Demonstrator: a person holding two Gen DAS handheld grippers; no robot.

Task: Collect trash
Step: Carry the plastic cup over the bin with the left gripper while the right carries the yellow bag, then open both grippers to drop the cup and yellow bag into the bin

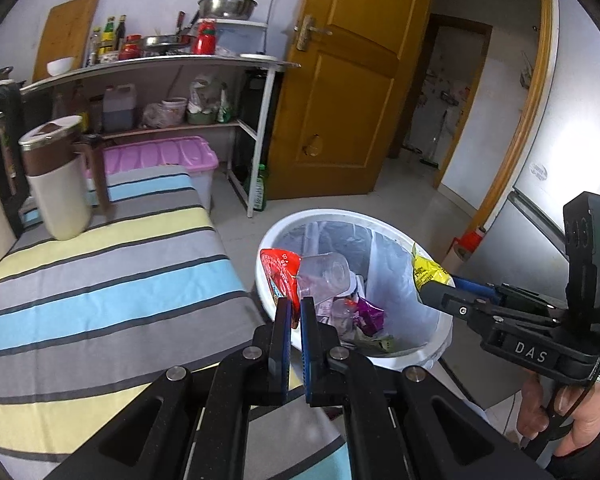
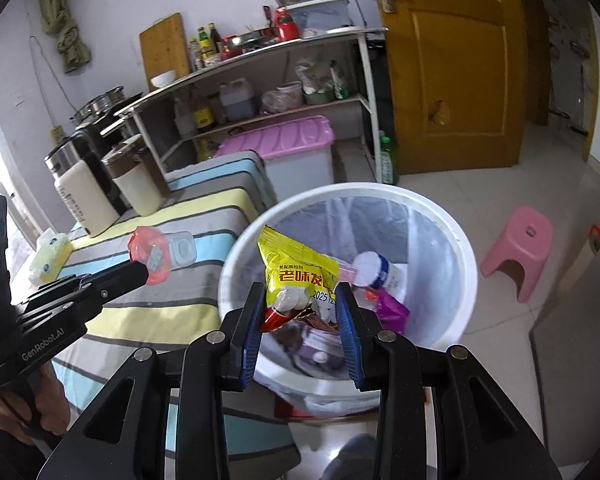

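- Trash is held in both grippers at once: a yellow snack packet (image 2: 298, 276) is pinched between the spread blue pads of the right gripper (image 2: 302, 312), and a red blister pack (image 1: 280, 276) is clamped between the nearly closed fingers of the left gripper (image 1: 296, 312).
- Both pieces are held at the white bin (image 2: 466, 264), which stands on the floor just beside the striped table (image 1: 100, 272); the packet is over the opening, while the blister pack is at the near rim.
- The yellow snack packet is judged light, soft and crinkly; it is gripped across its lower body, and a slippery film is to be expected, so a firm pinch is favoured.
- The red blister pack is judged light and thin but somewhat stiff, with clear bubbles; it is taken by one edge, where it can flex without slipping.
- Counted: two grippers, two held pieces of trash, one bin with a clear liner.
- Inside the bin, several discarded items can be made out: a clear plastic cup (image 1: 326, 274), a white bottle (image 2: 374, 268) and a purple wrapper (image 2: 392, 310); others are too jumbled to count.
- One yellow tissue pack (image 2: 50, 254) is seen lying on the table; whether it is trash cannot be told.
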